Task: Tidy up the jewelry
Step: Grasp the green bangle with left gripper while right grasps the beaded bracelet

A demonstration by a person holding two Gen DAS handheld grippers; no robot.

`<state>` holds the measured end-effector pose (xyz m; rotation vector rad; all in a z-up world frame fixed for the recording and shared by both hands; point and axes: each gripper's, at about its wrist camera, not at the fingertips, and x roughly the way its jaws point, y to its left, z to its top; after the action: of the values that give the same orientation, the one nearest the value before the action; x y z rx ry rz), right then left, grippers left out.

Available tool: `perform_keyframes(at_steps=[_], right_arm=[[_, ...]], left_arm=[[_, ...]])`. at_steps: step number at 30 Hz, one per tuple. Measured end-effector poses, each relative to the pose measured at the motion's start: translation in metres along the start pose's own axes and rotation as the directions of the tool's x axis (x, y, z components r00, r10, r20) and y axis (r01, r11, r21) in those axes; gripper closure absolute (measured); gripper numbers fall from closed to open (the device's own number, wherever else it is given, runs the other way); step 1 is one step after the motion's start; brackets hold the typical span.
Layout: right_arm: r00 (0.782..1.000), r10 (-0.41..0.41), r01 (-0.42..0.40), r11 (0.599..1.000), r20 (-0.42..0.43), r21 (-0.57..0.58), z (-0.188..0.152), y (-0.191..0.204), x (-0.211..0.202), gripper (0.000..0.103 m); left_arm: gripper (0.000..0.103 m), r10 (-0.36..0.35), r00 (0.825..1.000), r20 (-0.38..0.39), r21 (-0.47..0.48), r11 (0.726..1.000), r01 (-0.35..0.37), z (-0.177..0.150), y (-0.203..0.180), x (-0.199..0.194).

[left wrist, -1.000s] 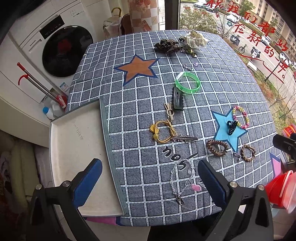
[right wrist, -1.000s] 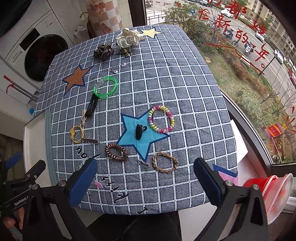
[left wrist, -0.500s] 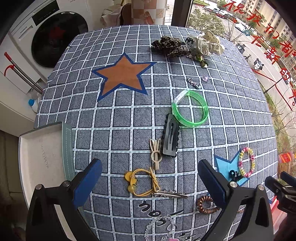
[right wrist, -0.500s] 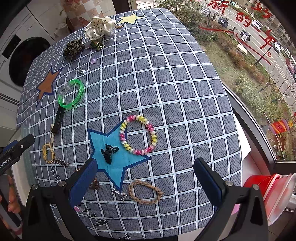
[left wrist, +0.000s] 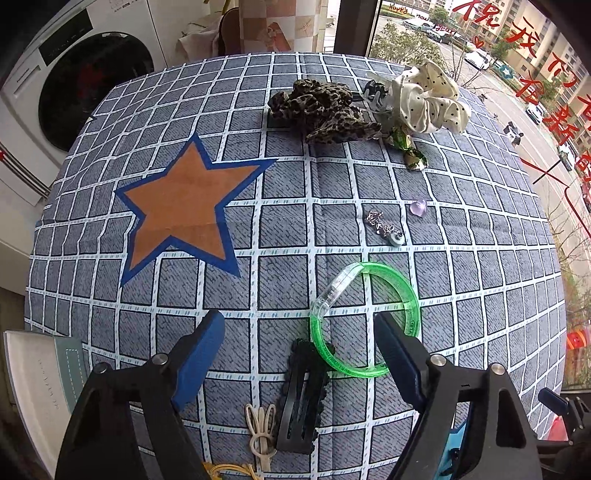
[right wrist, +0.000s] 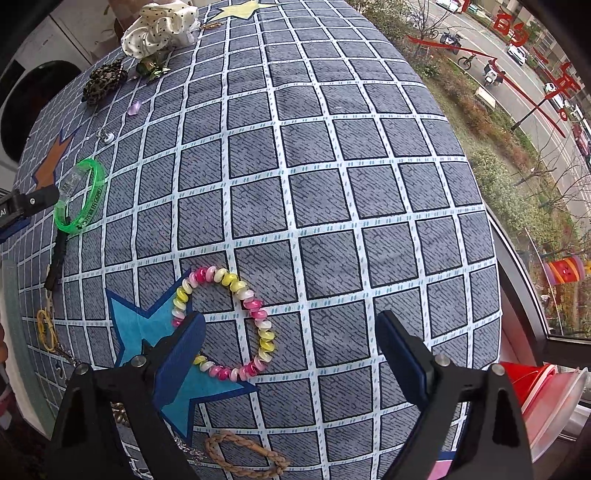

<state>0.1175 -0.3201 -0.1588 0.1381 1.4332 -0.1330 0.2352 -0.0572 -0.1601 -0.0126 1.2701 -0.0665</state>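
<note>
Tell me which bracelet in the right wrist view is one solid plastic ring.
The green bangle at the left edge. The pink-and-yellow bracelet is strung beads, and the tan bracelet near the bottom is braided cord.

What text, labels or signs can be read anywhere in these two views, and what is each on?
"Happy new year", faint: window glass.
Red Chinese characters, brush-style: same window; I cannot read them reliably.
Small print inside the green bangle: too small.
Faint line on the white tray: illegible.
Washing machine panel: blurred.
</note>
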Motion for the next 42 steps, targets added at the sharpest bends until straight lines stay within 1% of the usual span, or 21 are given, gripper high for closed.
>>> perform_keyframes(at_steps=[1, 2, 5, 6, 7, 9, 10, 11, 12, 14, 15, 16, 17, 18, 19, 20, 24, 26, 32, 36, 42], right_arm=[[1.000, 0.002, -0.002, 1.000, -0.002, -0.005, 0.001, -0.001, 0.003, 0.012], [1.000, 0.003, -0.003, 1.000, -0.002, -0.013, 0.002, -0.002, 0.007, 0.015], [1.000, -0.020, 0.021, 0.999, 0.020, -0.049, 0.003, -0.004, 0.014, 0.017], [0.999, -0.028, 0.030, 0.998, 0.027, -0.063, 0.004, -0.005, 0.015, 0.017], [0.999, -0.032, 0.035, 0.996, 0.036, -0.077, 0.004, -0.001, 0.017, 0.017], [0.998, -0.032, 0.037, 0.995, 0.051, -0.095, 0.006, 0.002, 0.019, 0.018], [0.998, -0.031, 0.037, 0.994, 0.058, -0.104, 0.007, 0.006, 0.020, 0.021], [0.998, -0.030, 0.037, 0.993, 0.062, -0.113, 0.010, 0.012, 0.020, 0.024], [0.997, -0.028, 0.036, 0.992, 0.065, -0.121, 0.009, 0.016, 0.019, 0.026], [0.997, -0.024, 0.034, 0.990, 0.068, -0.139, 0.005, 0.031, 0.017, 0.036], [0.997, -0.023, 0.032, 0.989, 0.068, -0.147, 0.004, 0.036, 0.015, 0.038], [0.998, -0.022, 0.032, 0.988, 0.066, -0.153, 0.003, 0.047, 0.013, 0.045], [0.997, -0.019, 0.030, 0.987, 0.069, -0.158, 0.001, 0.051, 0.011, 0.059], [0.997, -0.018, 0.029, 0.987, 0.074, -0.161, 0.001, 0.054, 0.010, 0.069], [0.997, -0.017, 0.029, 0.986, 0.073, -0.163, -0.001, 0.060, 0.007, 0.088], [0.997, -0.022, 0.033, 0.987, 0.070, -0.160, -0.003, 0.064, 0.003, 0.092], [0.997, 0.000, 0.008, 0.993, 0.073, -0.119, -0.003, 0.060, -0.004, 0.093], [0.996, 0.019, -0.011, 0.995, 0.084, -0.096, -0.001, 0.053, -0.009, 0.093], [0.993, 0.069, -0.063, 0.996, 0.097, -0.056, 0.003, 0.036, -0.020, 0.093], [0.989, 0.100, -0.096, 0.994, 0.104, -0.048, 0.008, 0.038, -0.031, 0.093], [0.983, 0.146, -0.139, 0.988, 0.107, -0.069, 0.018, 0.048, -0.041, 0.093]], left_arm=[[0.016, -0.004, 1.000, -0.003, 0.003, 1.000, 0.004, 0.002, -0.001, 0.004], [0.024, -0.003, 1.000, -0.006, 0.008, 1.000, 0.003, 0.004, -0.003, 0.007], [0.027, -0.011, 1.000, -0.023, 0.024, 1.000, 0.011, 0.007, -0.007, 0.017], [0.030, -0.011, 1.000, -0.023, 0.032, 0.999, 0.012, 0.007, -0.008, 0.019], [0.039, -0.012, 1.000, -0.028, 0.042, 0.999, 0.013, 0.008, -0.009, 0.021], [0.040, 0.001, 1.000, -0.019, 0.066, 0.998, 0.000, 0.009, -0.012, 0.023], [0.044, 0.005, 1.000, -0.017, 0.075, 0.997, -0.004, 0.009, -0.015, 0.023], [0.053, 0.005, 1.000, -0.010, 0.085, 0.996, -0.004, 0.010, -0.016, 0.022], [0.059, -0.001, 1.000, -0.008, 0.091, 0.996, 0.001, 0.010, -0.019, 0.021], [0.077, -0.004, 1.000, -0.010, 0.102, 0.995, 0.005, 0.011, -0.025, 0.021], [0.079, -0.008, 1.000, -0.011, 0.107, 0.994, 0.010, 0.012, -0.026, 0.021], [0.082, -0.017, 1.000, -0.011, 0.109, 0.994, 0.018, 0.014, -0.026, 0.022], [0.086, -0.025, 1.000, -0.010, 0.109, 0.994, 0.026, 0.014, -0.026, 0.022], [0.086, -0.026, 1.000, -0.004, 0.107, 0.994, 0.026, 0.014, -0.028, 0.021], [0.086, -0.030, 1.000, 0.004, 0.104, 0.994, 0.029, 0.013, -0.031, 0.018], [0.086, -0.033, 0.999, 0.007, 0.099, 0.995, 0.032, 0.013, -0.032, 0.016], [0.086, -0.065, 0.998, 0.023, 0.089, 0.994, 0.063, 0.000, -0.035, -0.002], [0.086, -0.072, 0.997, 0.033, 0.090, 0.994, 0.069, 0.001, -0.039, -0.008], [0.086, -0.095, 0.994, 0.053, 0.065, 0.994, 0.091, -0.007, -0.032, -0.031], [0.086, -0.094, 0.994, 0.058, 0.048, 0.995, 0.092, -0.018, -0.025, -0.046], [0.086, -0.075, 0.996, 0.054, -0.025, 0.997, 0.076, -0.039, -0.009, -0.065]])
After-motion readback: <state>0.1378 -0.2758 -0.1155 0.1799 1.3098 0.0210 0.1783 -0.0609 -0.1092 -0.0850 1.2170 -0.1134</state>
